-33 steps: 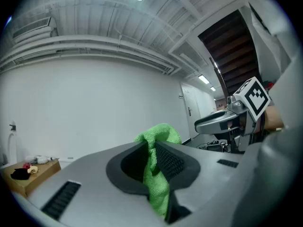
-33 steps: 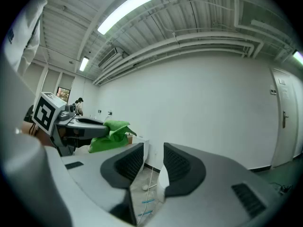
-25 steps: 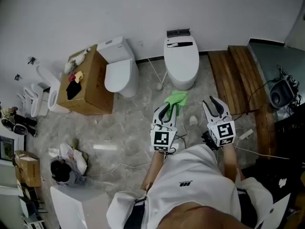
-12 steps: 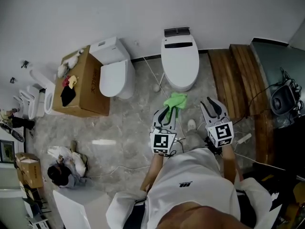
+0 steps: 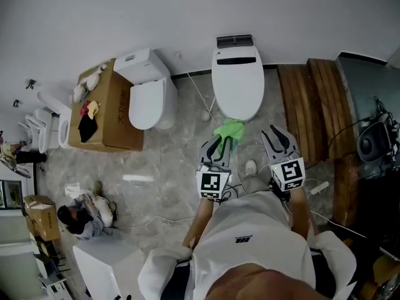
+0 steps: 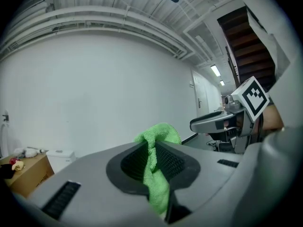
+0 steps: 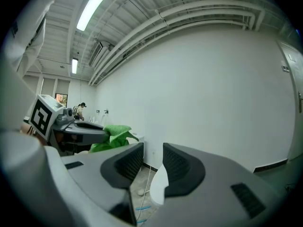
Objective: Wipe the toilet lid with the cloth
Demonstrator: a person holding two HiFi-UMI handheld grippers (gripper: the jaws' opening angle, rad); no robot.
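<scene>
The left claw (image 5: 220, 145) is clamped on a bright green microfibre cloth (image 5: 230, 130). Most of the fabric is bunched beyond the jaw tips, which leaves a free pad for wiping. The cloth hangs near the front edge of the closed white oval toilet lid (image 5: 237, 83); contact cannot be confirmed. The right claw (image 5: 279, 137) has its jaws apart with nothing between them and is held beside the left, out of the working path. Judged step: approach, wiping not yet begun.
</scene>
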